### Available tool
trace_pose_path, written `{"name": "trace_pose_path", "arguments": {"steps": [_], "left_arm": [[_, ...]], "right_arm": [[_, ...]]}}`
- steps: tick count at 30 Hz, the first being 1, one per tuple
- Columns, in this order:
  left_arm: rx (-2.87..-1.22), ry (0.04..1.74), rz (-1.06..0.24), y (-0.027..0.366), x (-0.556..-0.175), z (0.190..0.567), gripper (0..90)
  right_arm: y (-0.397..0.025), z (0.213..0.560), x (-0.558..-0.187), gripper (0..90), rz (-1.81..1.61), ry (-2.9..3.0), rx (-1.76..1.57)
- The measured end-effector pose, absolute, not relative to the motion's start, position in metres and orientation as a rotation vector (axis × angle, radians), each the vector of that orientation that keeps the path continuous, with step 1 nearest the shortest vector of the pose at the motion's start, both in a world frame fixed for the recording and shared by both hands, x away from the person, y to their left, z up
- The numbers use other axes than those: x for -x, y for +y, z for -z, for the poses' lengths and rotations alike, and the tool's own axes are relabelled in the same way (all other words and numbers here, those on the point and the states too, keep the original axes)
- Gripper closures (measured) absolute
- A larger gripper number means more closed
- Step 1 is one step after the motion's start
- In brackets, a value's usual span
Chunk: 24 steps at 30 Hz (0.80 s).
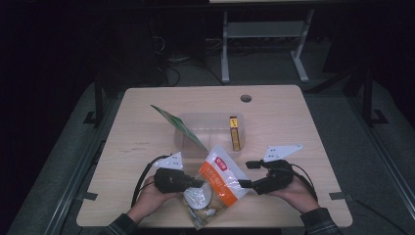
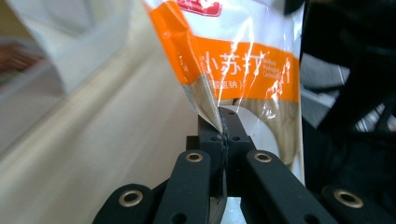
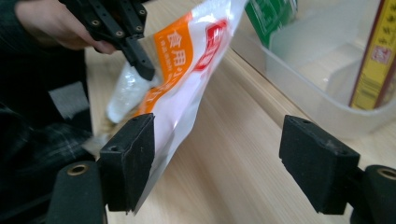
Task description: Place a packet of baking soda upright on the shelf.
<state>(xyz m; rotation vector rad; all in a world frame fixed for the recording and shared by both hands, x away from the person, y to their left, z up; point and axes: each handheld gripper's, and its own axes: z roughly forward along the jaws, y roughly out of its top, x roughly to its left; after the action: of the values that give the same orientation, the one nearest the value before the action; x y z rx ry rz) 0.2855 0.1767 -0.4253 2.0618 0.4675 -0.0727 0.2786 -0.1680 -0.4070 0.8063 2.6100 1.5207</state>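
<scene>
Left tool [image 1: 195, 182] pinches the edge of a glossy orange-and-white plastic pouch [image 1: 222, 178], lower centre of the high view, lifted off the pale wood-grain worktop [image 1: 137, 142]. Above it, centre frame: clear plastic bin [image 1: 195, 120] holding a flat green packet [image 1: 178, 126] leaning at its left and a slim yellow box [image 1: 235, 132] at its right. Right tool [image 1: 248, 174]: jaws spread wide, one pad beside the pouch.

Glossy crinkled plastic packet [image 1: 222, 181], translucent smooth plastic bin [image 1: 188, 138], matt pale wood-grain table [image 1: 147, 122], matt black hand-held gripper [image 2: 223, 122].

Left gripper [image 2: 223, 122] clamped — right gripper [image 3: 224, 163] agape
</scene>
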Motion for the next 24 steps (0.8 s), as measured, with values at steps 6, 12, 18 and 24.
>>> {"name": "trace_pose_path", "arguments": {"steps": [6, 12, 18, 24], "left_arm": [[-1.964, 0.503, 0.029, 0.190, -0.286, 0.414, 89.9], [-1.906, 0.528, -0.026, 0.195, -0.284, 0.407, 90.0], [-1.863, 0.548, -0.039, 0.198, -0.285, 0.405, 89.9], [-1.839, 0.555, -0.037, 0.198, -0.285, 0.405, 89.9]], "right_arm": [[-0.158, 0.404, -0.279, 25.3, -1.570, 2.627, -0.762], [-0.141, 0.405, -0.286, 34.2, -1.626, 2.631, -0.729], [-0.124, 0.408, -0.290, 54.0, -1.657, 2.648, -0.709], [-0.119, 0.407, -0.294, 80.0, -1.741, 2.644, -0.705]]}}
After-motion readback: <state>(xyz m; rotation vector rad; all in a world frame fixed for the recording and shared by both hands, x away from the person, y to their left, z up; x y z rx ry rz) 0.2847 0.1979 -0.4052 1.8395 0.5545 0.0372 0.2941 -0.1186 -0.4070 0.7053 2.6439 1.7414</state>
